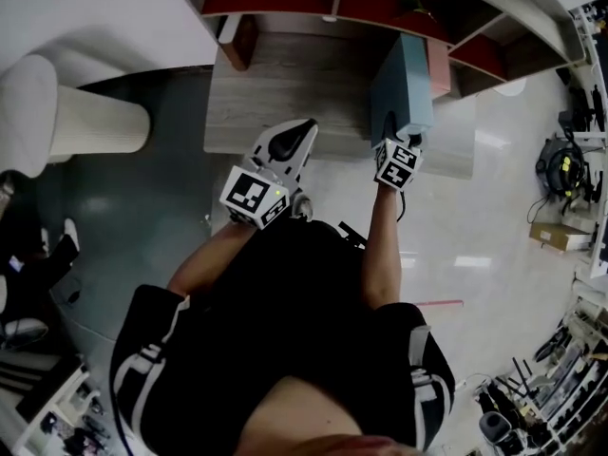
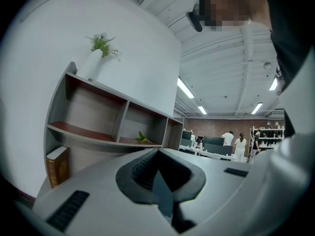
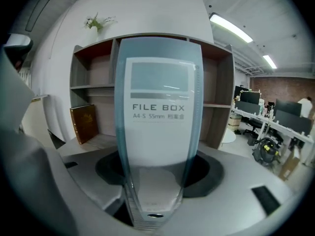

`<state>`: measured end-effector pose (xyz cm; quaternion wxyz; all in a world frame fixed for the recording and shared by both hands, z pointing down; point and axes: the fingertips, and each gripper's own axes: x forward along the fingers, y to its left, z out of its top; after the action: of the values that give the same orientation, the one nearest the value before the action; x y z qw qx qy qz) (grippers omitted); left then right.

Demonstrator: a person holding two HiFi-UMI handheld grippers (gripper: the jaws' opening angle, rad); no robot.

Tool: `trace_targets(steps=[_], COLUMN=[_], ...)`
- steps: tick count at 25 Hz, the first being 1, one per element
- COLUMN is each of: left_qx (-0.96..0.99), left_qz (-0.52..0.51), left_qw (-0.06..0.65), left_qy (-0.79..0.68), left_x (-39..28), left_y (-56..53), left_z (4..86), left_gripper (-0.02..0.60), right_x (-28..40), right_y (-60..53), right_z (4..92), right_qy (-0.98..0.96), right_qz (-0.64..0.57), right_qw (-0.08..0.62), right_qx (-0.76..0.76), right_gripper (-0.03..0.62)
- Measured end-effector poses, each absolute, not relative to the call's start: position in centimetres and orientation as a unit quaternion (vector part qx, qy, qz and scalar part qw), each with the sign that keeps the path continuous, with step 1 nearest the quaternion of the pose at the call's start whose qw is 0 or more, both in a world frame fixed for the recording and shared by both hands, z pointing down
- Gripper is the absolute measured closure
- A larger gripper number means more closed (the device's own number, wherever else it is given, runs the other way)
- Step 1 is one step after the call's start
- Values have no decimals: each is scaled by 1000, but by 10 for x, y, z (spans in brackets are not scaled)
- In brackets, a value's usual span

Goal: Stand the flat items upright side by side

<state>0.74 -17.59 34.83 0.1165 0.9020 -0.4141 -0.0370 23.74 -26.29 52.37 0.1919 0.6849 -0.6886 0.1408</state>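
Head view: 1 blue-grey file box stands upright over the wood-grain shelf unit, with the right gripper at its near edge. The left gripper is just to its left.

Left gripper view: the 2 jaws are pressed together, empty. 1 brown book stands on the lowest shelf.

Right gripper view: the jaws, fairly wide, clamp the box's smooth, translucent plastic spine with its white label.
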Motion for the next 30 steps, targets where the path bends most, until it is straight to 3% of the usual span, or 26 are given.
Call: trace_targets(steps=[18, 30], left_qx=[908, 907], left_qz=[-19, -20], left_qw=[137, 142], left_qy=[-396, -397], left_x=[12, 9], left_y=[-209, -199], left_z=[372, 374], left_gripper=[560, 560], right_x=[241, 237], right_y=[-310, -299], right_z=[537, 557], right_qy=[-674, -676], right_qz=[137, 149], right_qw=[165, 184], right_qx=[706, 698], right_gripper=[301, 273])
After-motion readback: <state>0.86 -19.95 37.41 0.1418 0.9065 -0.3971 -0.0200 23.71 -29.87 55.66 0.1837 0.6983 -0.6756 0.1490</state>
